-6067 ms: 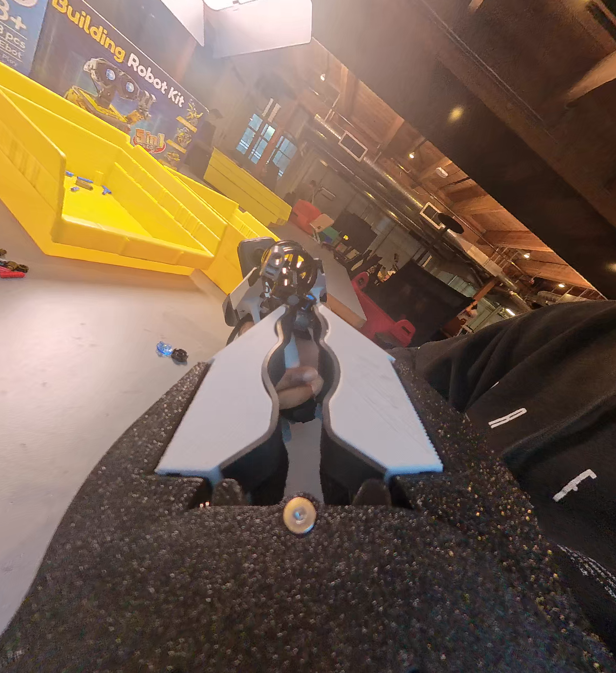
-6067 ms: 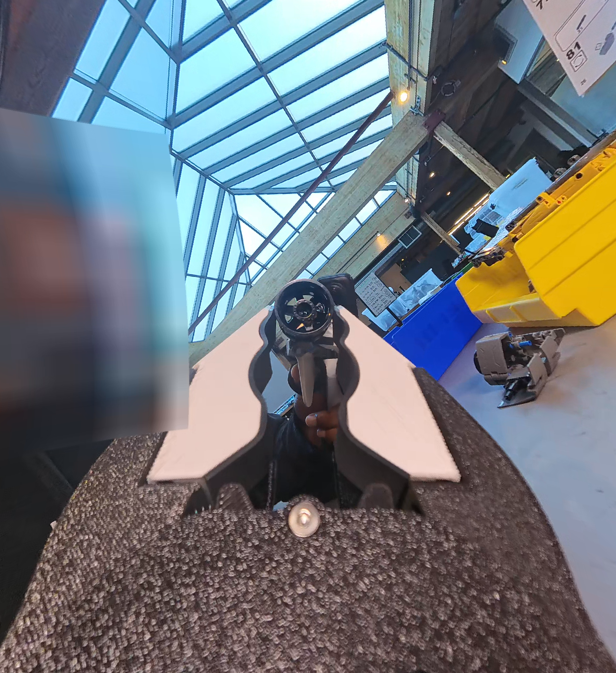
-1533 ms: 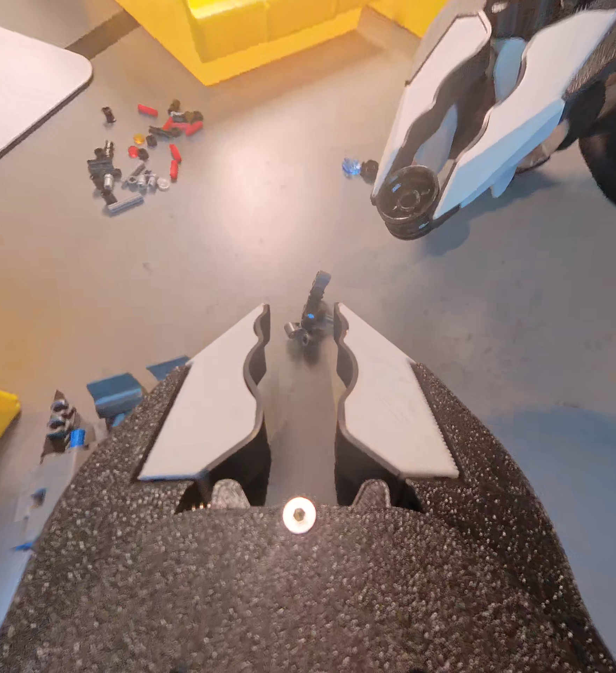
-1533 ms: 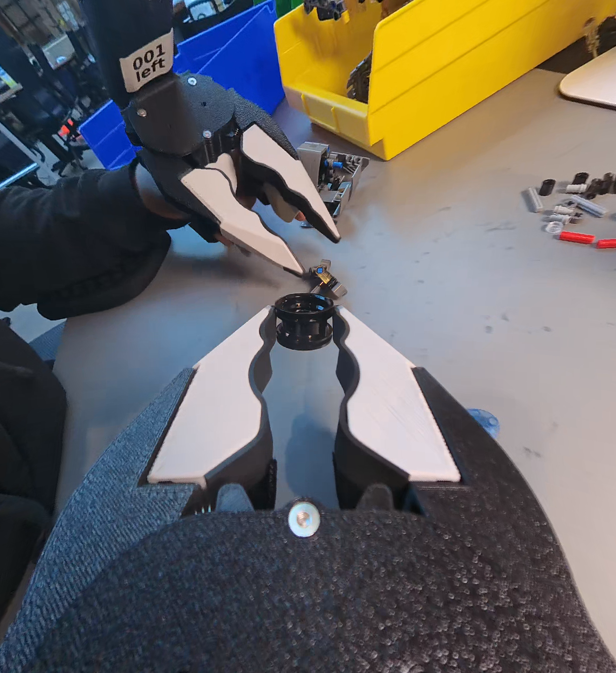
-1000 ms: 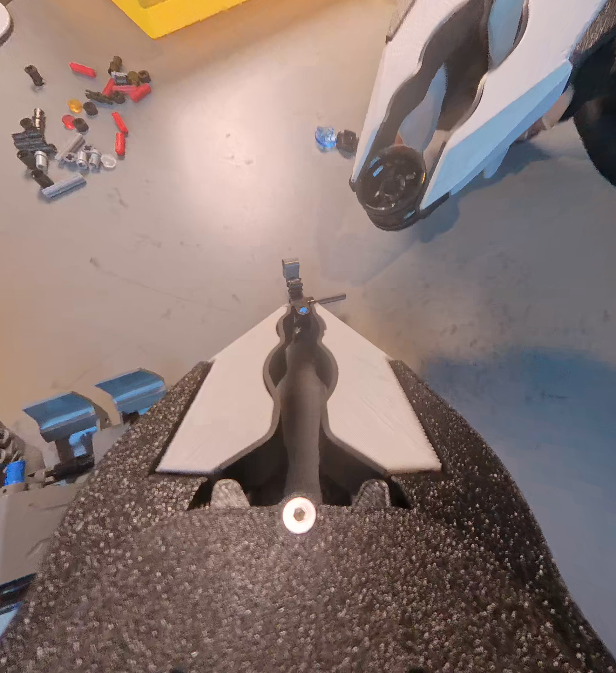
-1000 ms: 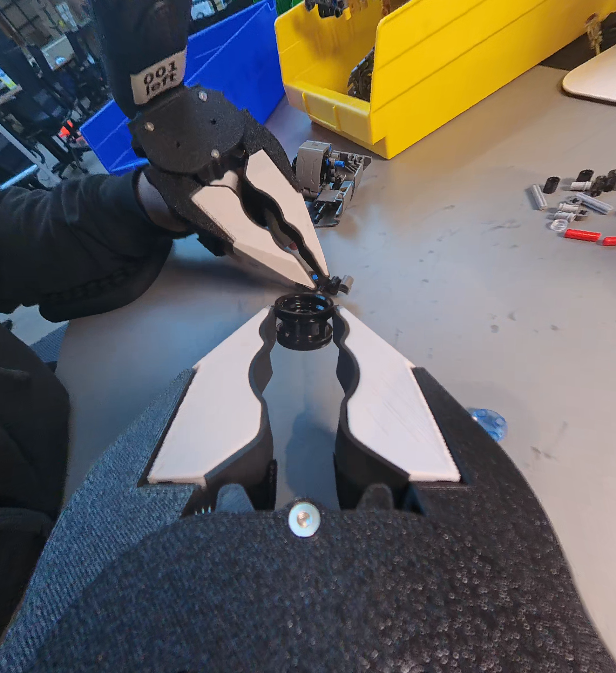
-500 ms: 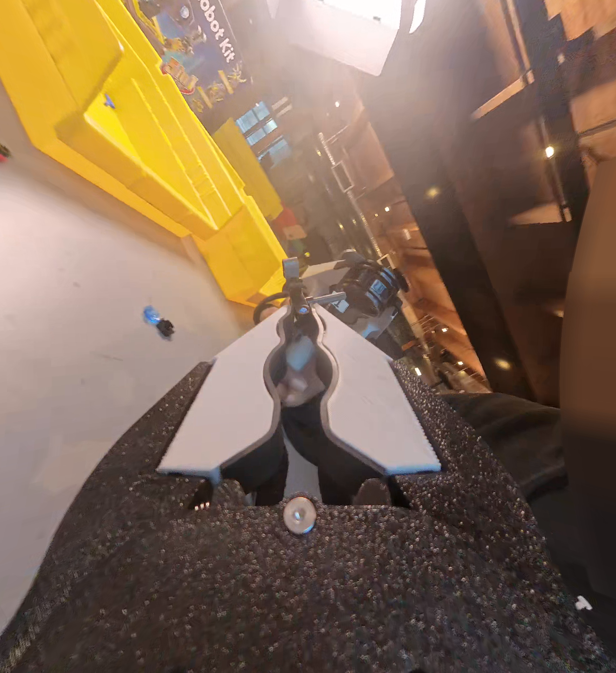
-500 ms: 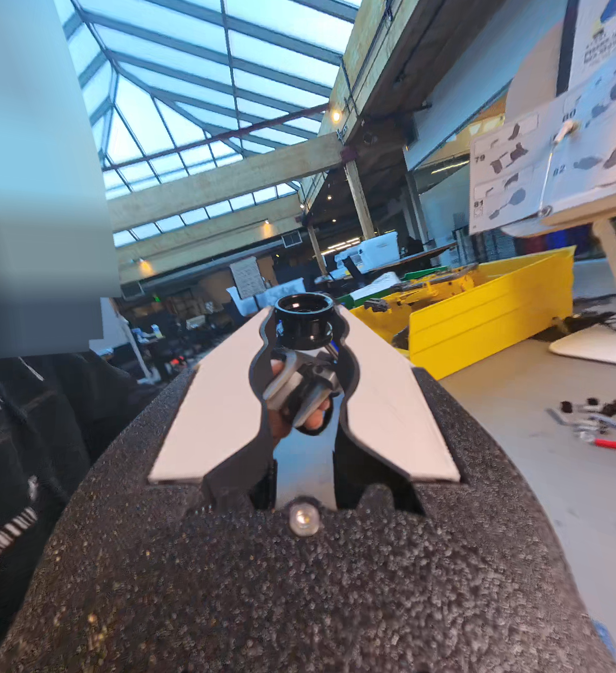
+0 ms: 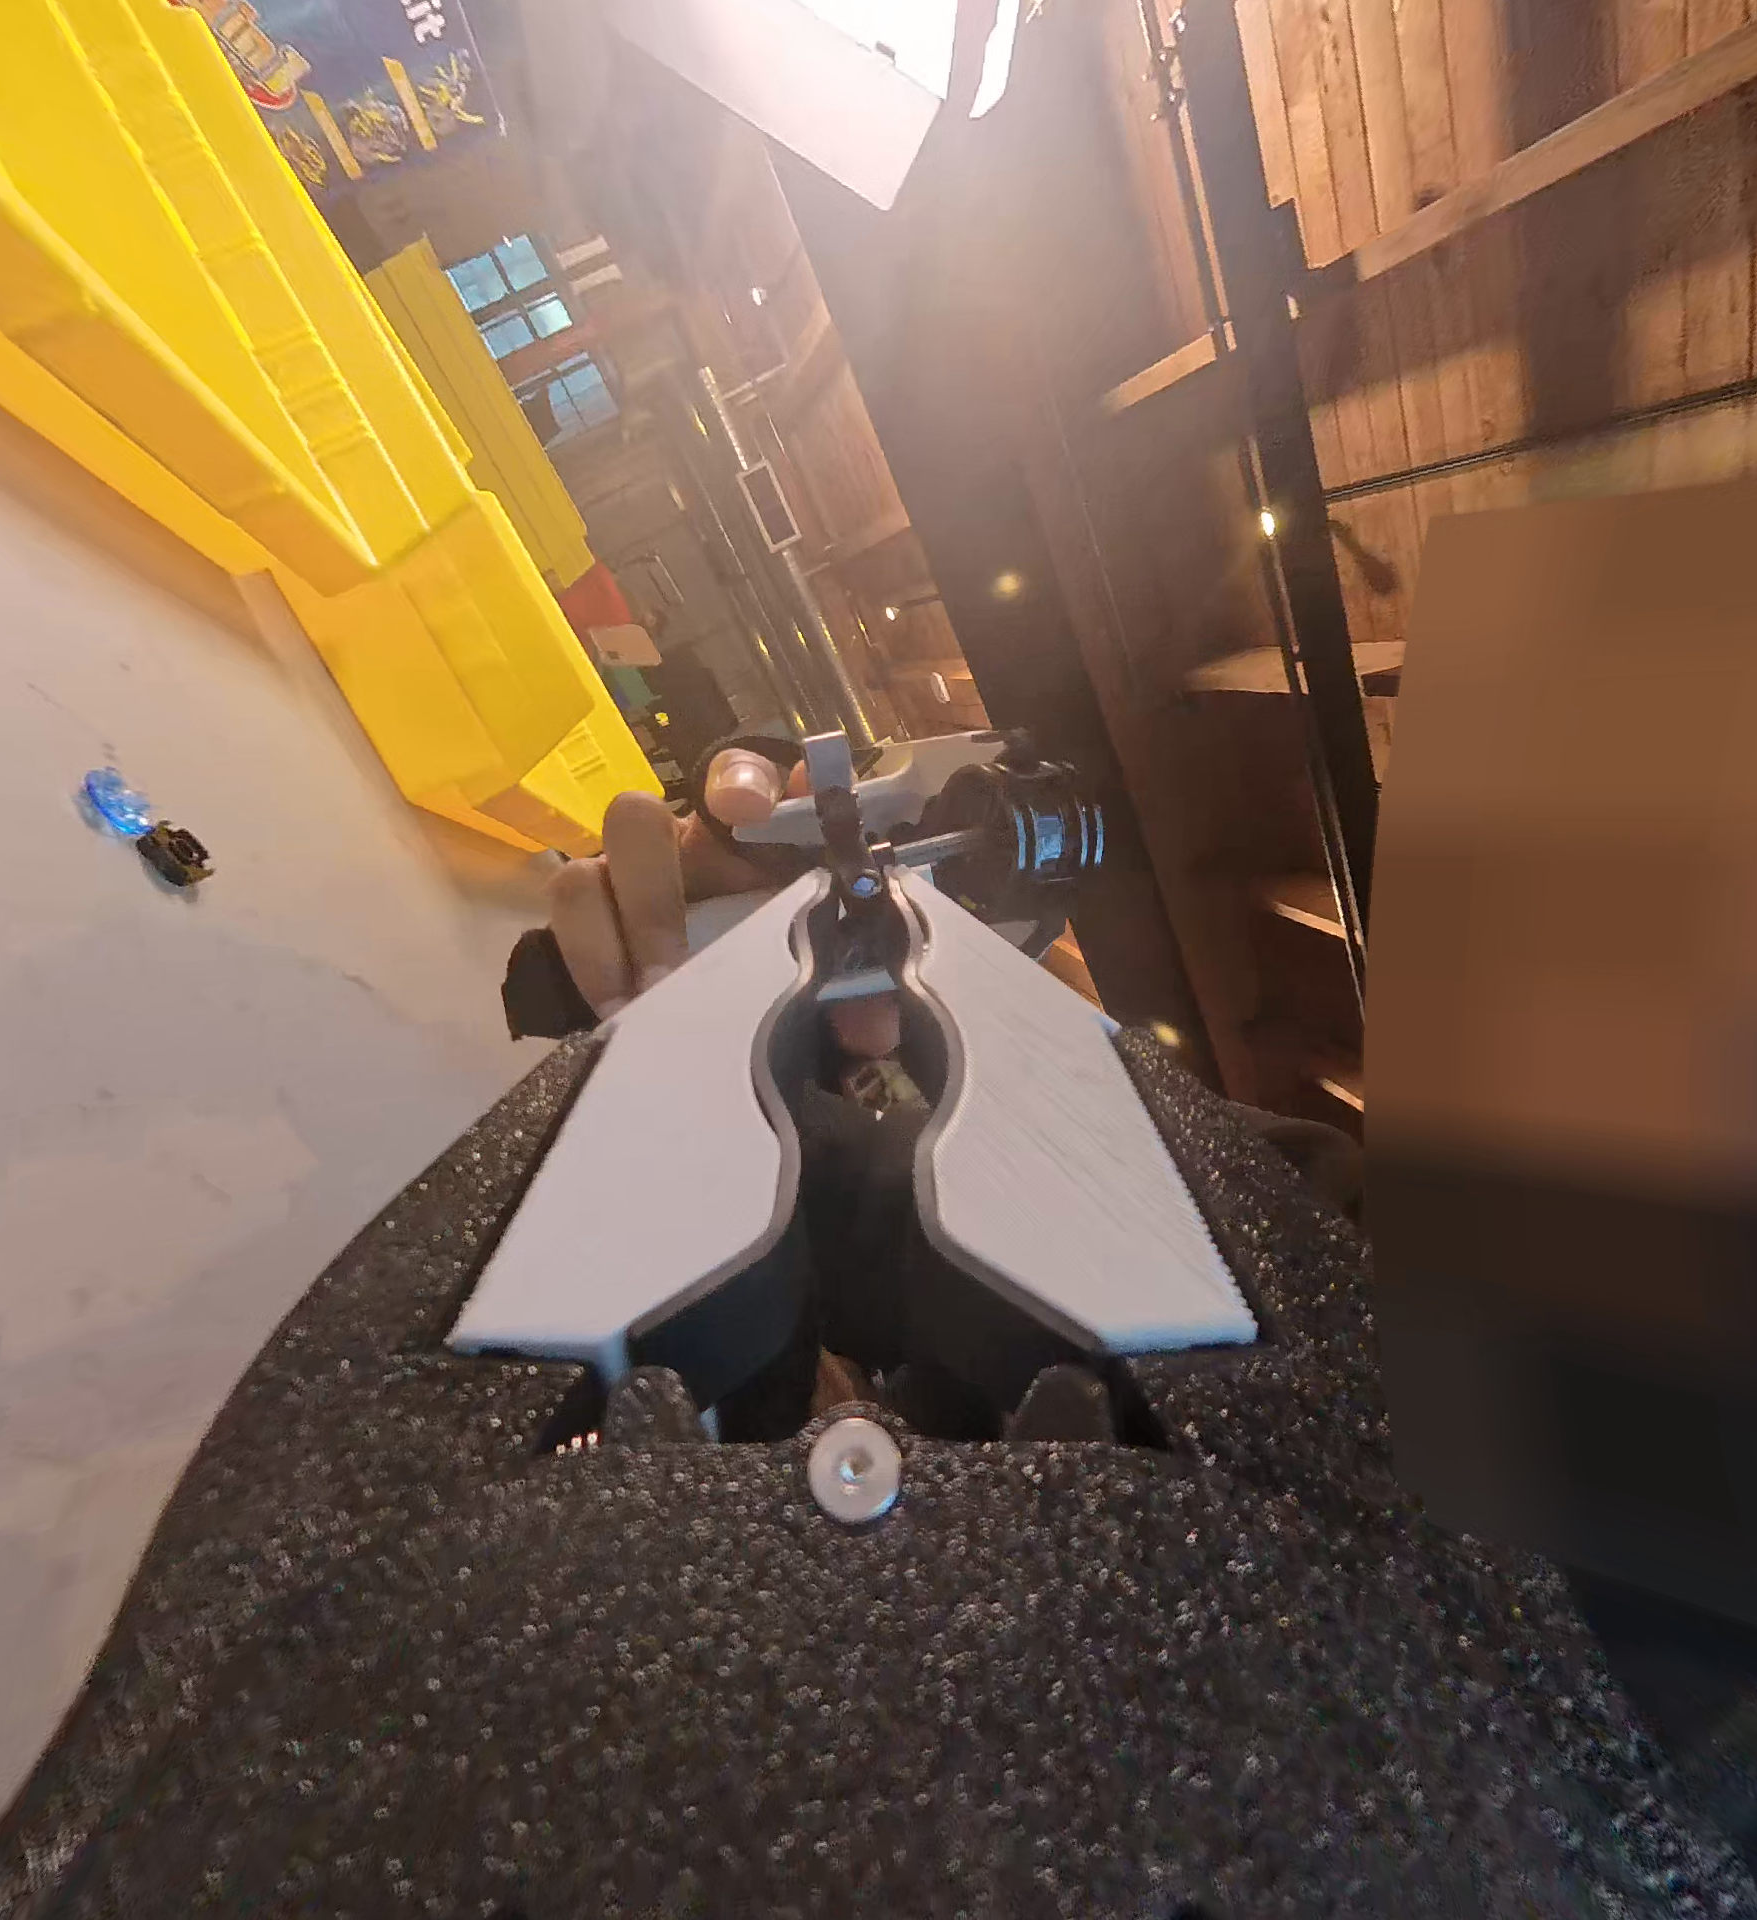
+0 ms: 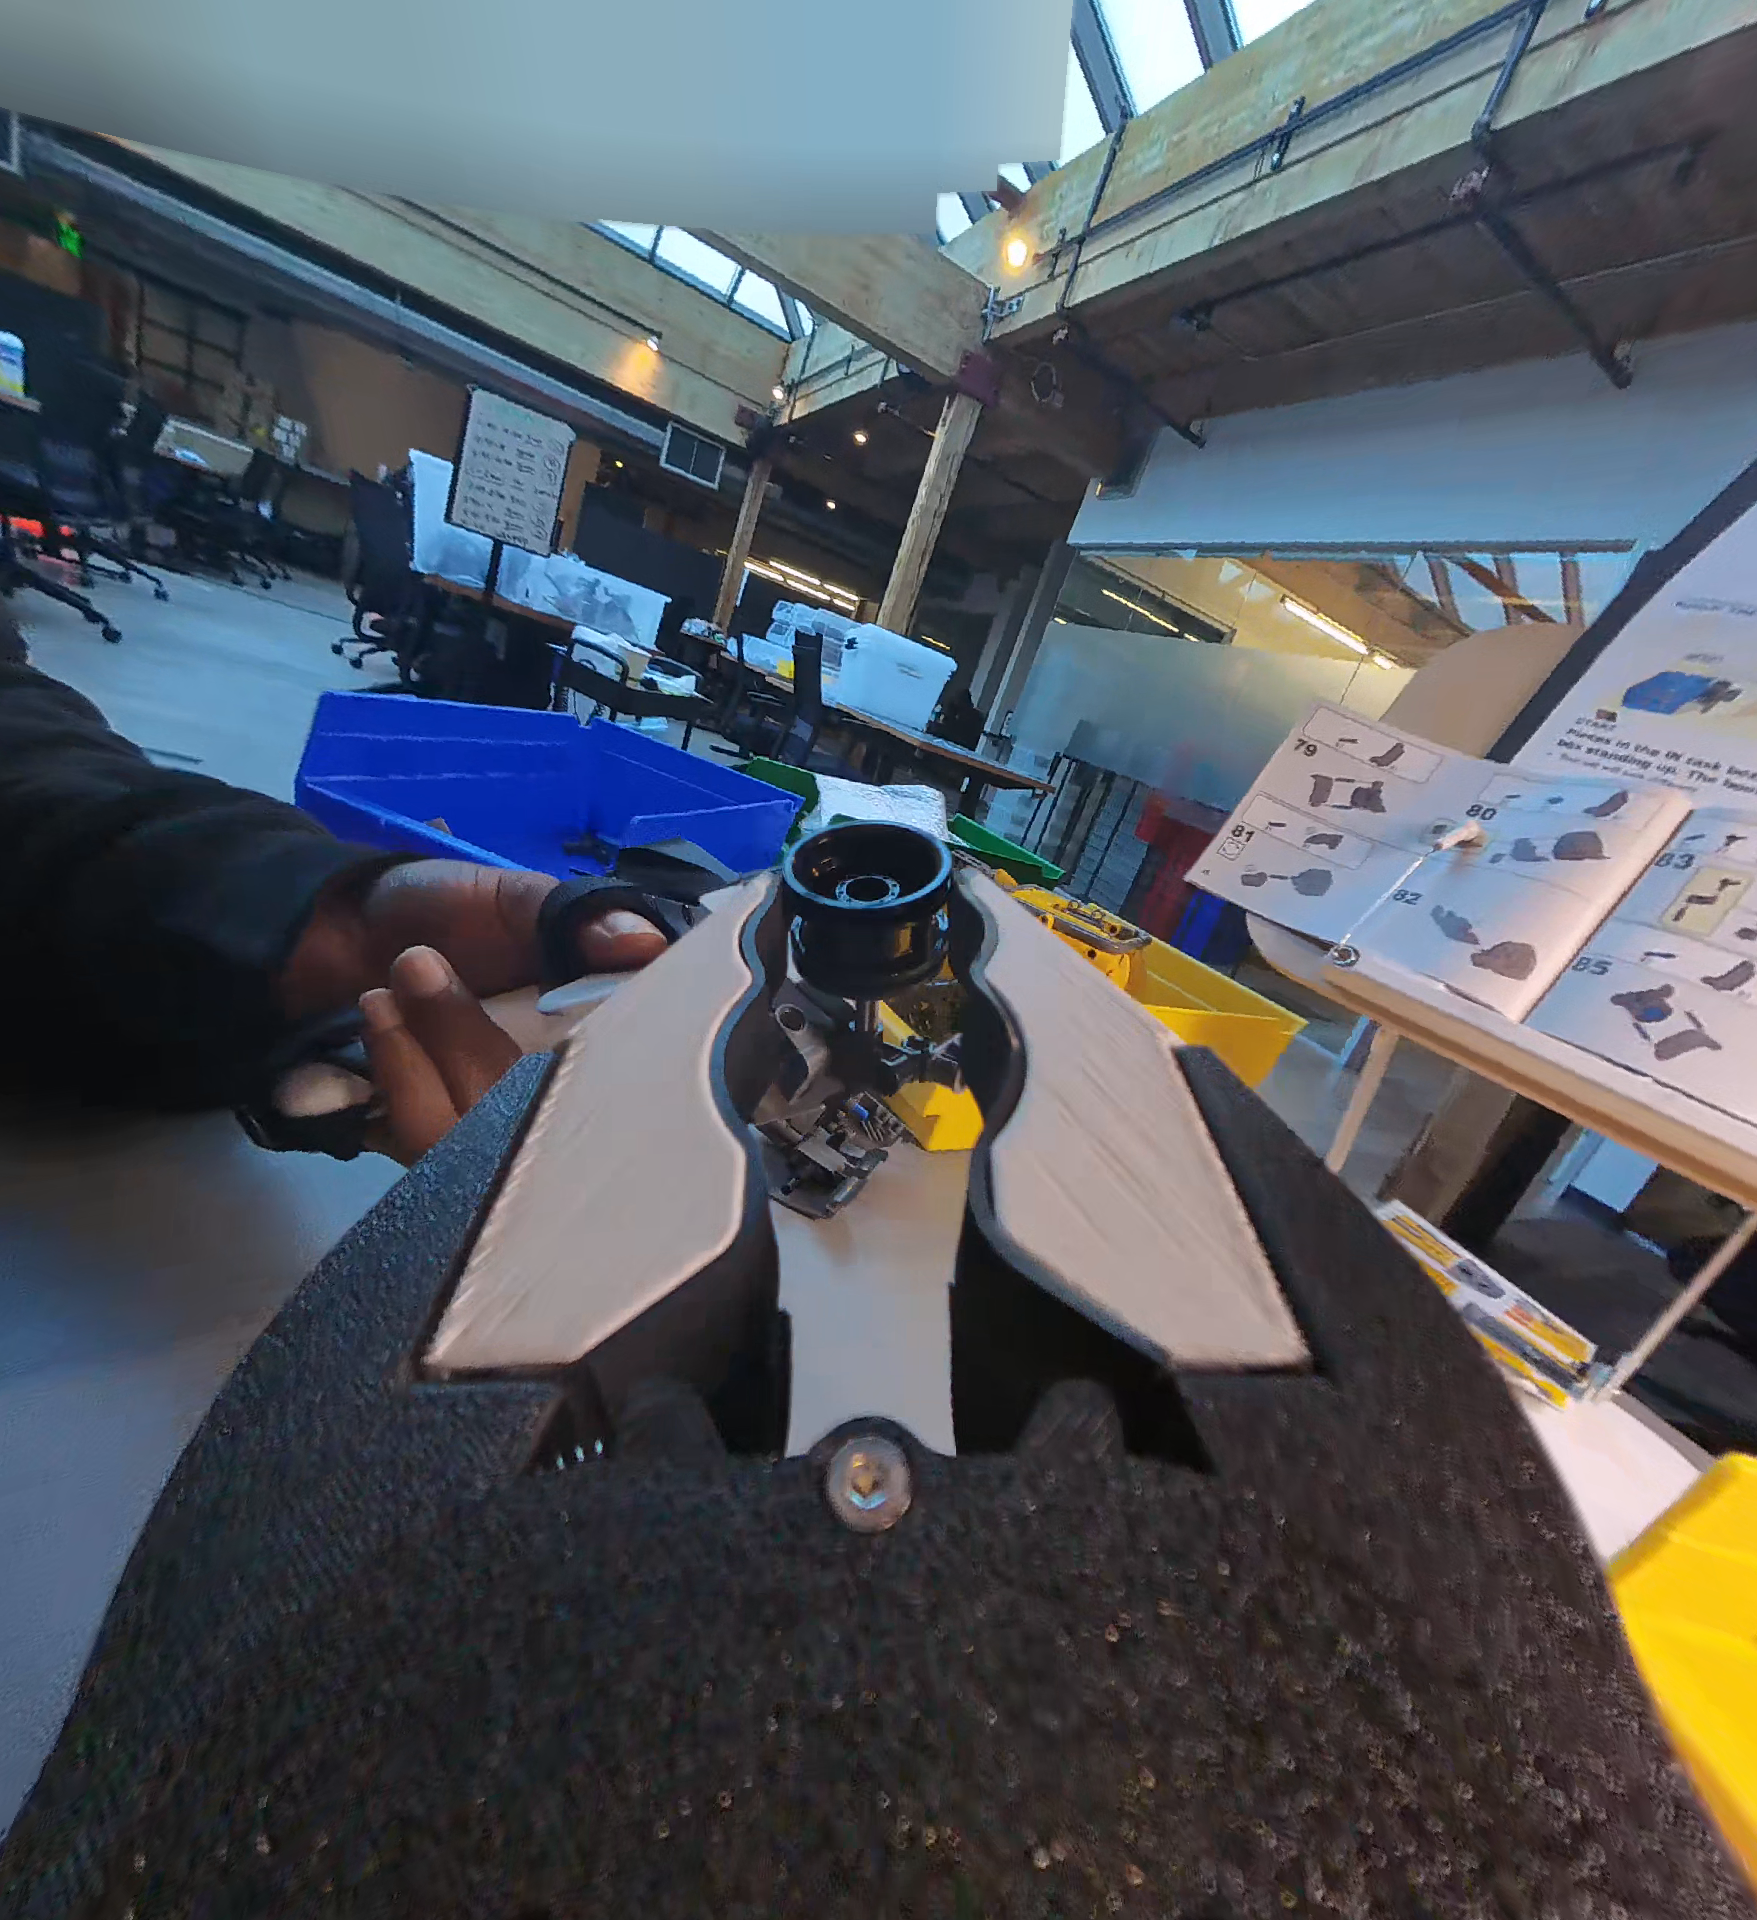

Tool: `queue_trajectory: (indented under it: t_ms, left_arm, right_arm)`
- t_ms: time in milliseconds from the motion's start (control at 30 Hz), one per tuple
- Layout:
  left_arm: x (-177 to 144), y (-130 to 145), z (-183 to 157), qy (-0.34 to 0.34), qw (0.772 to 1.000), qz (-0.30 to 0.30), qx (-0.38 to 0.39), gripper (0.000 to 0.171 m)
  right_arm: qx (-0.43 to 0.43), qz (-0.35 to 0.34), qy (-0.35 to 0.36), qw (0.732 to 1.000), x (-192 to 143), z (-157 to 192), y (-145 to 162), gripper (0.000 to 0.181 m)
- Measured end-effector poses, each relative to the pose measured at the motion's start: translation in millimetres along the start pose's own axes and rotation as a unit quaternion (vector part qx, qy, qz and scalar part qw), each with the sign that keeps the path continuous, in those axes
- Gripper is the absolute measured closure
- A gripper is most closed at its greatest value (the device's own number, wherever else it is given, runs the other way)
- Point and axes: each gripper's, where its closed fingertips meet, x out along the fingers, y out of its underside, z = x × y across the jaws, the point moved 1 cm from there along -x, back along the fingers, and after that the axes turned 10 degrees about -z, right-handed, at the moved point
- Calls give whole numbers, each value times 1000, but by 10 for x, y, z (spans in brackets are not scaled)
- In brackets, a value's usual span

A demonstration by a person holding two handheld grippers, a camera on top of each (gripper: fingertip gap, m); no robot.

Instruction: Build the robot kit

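My left gripper (image 9: 856, 896) is shut on a small dark axle piece (image 9: 839, 821) with a grey top and a blue pin, held up in the air. A thin axle (image 9: 931, 847) runs from it into the black wheel hub (image 9: 1042, 831) to its right. My right gripper (image 10: 866, 914) is shut on that black wheel hub (image 10: 866, 906), also raised. Below the hub in the right wrist view the axle piece (image 10: 853, 1039) and the other gripper's tips show between my fingers. A person's hand (image 10: 438, 977) holds the left gripper; fingers of the other hand (image 9: 635, 883) show in the left wrist view.
Yellow bins (image 9: 334, 436) line the grey table's (image 9: 126, 1039) far edge, with a blue stud and a black part (image 9: 141, 821) lying near them. A blue bin (image 10: 541, 769), a yellow bin (image 10: 1206, 1008) and an open instruction booklet on a stand (image 10: 1539, 894) lie ahead. The tips of both grippers are at nearly the same place.
My left gripper shut on the axle piece on the table, then both grippers lifted and tilted up. The axle piece and the wheel hub have come together in the air.
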Motion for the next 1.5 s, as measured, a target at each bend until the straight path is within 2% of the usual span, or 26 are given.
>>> queue_trajectory:
  t_ms: [200,467,600,867,1100,1233,1500]
  left_arm:
    - [15,56,-65,30,999,19,14,165]
    - [21,56,-61,30,999,22,26,165]
    - [-1,46,-35,21,998,31,41,166]
    - [-67,23,61,-14,994,46,100,167]
    - [-119,-22,171,-66,981,61,173,167]
    - [-148,-21,227,-82,976,66,188,167]
    - [-154,1,224,-73,978,69,181,167]
  right_arm:
    - [-74,17,-18,997,-6,81,-76,151]
    - [-100,34,-10,994,-10,79,-75,151]
    - [-105,61,-19,992,-9,81,-37,151]
    - [-63,142,-47,987,-34,81,105,152]
    - [-100,200,-51,973,-67,67,243,153]
    - [-115,214,-54,969,-85,67,308,152]
    - [-93,202,-58,973,-96,72,317,153]
